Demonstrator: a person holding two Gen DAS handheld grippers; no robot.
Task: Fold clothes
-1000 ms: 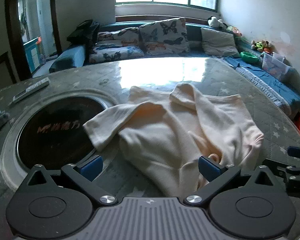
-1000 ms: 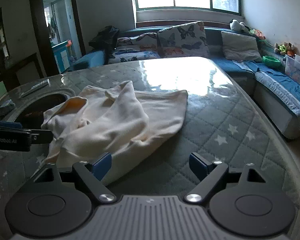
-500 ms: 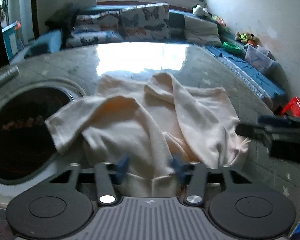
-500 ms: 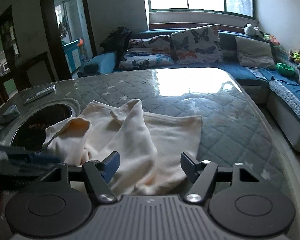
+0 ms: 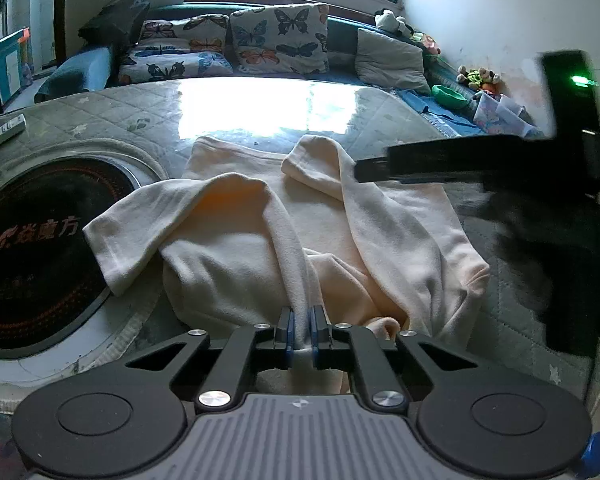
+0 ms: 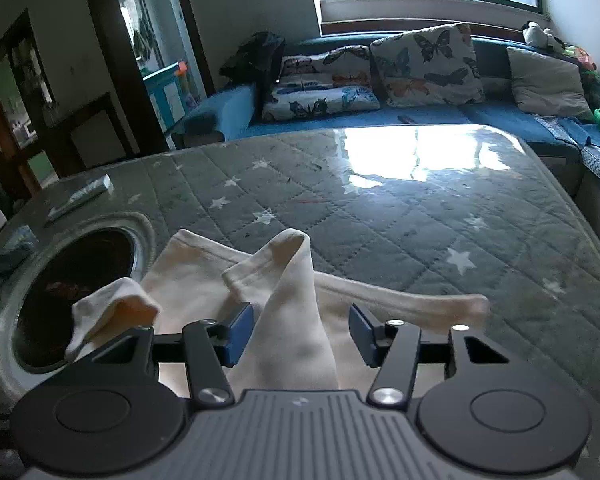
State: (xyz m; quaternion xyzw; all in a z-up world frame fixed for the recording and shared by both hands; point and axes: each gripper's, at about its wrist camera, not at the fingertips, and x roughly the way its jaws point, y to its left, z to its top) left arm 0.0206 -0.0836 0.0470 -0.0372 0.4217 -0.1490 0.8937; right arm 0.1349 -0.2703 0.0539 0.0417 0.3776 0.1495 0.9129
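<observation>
A cream garment (image 5: 260,240) lies crumpled on the quilted grey table cover (image 5: 100,112), one sleeve over the dark round inset. My left gripper (image 5: 301,334) is shut on a fold at the garment's near edge. My right gripper (image 6: 300,334) is open, its blue pads on either side of a raised ridge of the garment (image 6: 292,320). The right gripper also shows in the left wrist view (image 5: 480,164) as a blurred black shape over the garment's right side.
A dark round inset (image 5: 28,240) with a pale rim sits at the table's left. A remote (image 6: 80,196) lies at the far left edge. A blue sofa with butterfly cushions (image 5: 276,40) runs behind the table. Bare quilted cover (image 6: 440,216) stretches beyond and to the right.
My left gripper has closed on the garment's near fold. My right gripper has moved left over the garment and now straddles a raised ridge of cloth.
</observation>
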